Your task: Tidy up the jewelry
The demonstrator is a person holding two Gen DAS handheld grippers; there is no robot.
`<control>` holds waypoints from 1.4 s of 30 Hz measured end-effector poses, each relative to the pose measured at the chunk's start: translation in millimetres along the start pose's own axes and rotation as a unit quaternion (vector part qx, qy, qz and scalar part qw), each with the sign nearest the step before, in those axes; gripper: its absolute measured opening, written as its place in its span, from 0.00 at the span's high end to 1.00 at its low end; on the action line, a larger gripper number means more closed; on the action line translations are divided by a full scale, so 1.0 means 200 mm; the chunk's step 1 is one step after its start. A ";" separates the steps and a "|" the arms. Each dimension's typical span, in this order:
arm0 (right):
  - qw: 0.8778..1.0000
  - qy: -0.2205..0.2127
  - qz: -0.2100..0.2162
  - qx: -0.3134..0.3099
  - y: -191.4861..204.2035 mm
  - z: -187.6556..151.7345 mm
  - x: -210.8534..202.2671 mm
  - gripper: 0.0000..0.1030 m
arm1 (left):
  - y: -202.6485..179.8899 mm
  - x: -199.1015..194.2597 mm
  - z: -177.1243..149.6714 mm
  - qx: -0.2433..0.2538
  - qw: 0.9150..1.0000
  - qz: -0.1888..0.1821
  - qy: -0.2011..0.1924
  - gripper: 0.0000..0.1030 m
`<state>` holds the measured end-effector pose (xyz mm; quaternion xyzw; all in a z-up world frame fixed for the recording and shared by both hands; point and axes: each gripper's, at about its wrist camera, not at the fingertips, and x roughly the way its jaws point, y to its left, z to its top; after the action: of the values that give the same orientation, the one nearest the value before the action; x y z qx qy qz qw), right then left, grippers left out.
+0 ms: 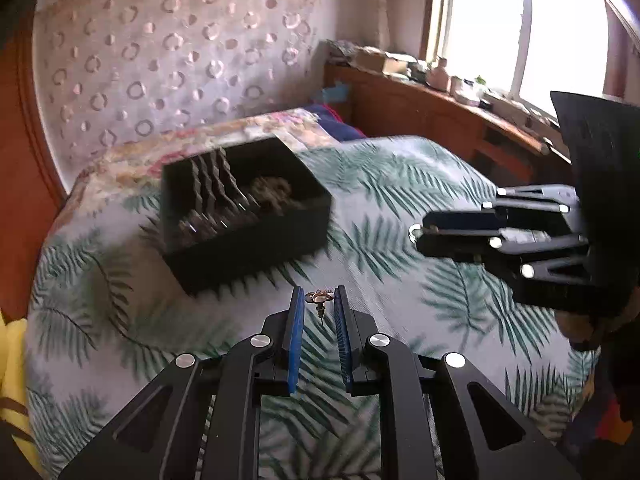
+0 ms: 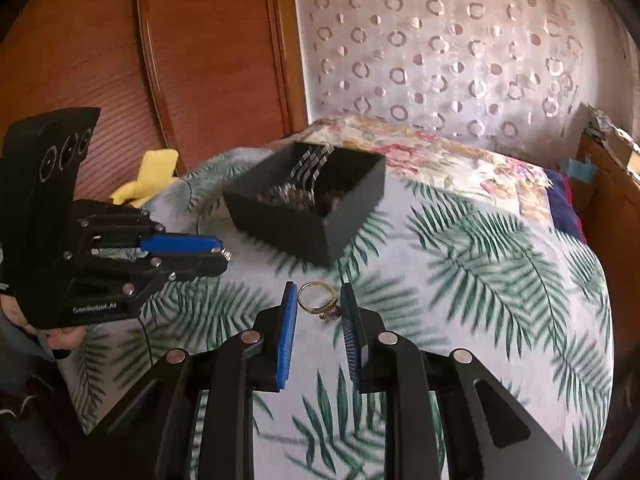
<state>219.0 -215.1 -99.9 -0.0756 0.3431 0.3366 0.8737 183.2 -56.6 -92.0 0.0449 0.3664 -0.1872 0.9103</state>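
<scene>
A black jewelry box (image 1: 244, 216) with slotted dividers sits on the palm-leaf bedspread; it also shows in the right wrist view (image 2: 308, 208). My left gripper (image 1: 319, 297) is shut on a small gold stud earring (image 1: 319, 299) held at its fingertips, above the bed in front of the box. My right gripper (image 2: 319, 295) is shut on a gold ring (image 2: 318, 298) with a small stone, also held near the box. Each gripper shows from the side in the other view: the right one (image 1: 418, 236), the left one (image 2: 224, 254).
A bedspread (image 2: 480, 264) with green leaves covers the bed, a floral pillow (image 2: 440, 156) behind the box. A wooden headboard (image 2: 200, 60) and a yellow cloth (image 2: 152, 176) lie left. A cluttered wooden shelf (image 1: 440, 92) runs under the window.
</scene>
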 end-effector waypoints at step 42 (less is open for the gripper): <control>0.999 -0.008 -0.021 0.038 -0.06 0.24 0.18 0.65 | 0.34 0.07 0.23 -0.050 0.995 0.077 -0.024 0.26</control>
<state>271.6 -187.0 -88.7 -0.0467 0.3469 0.3051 0.8857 247.5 -6.9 -71.3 0.0233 0.3491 -0.0988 0.9316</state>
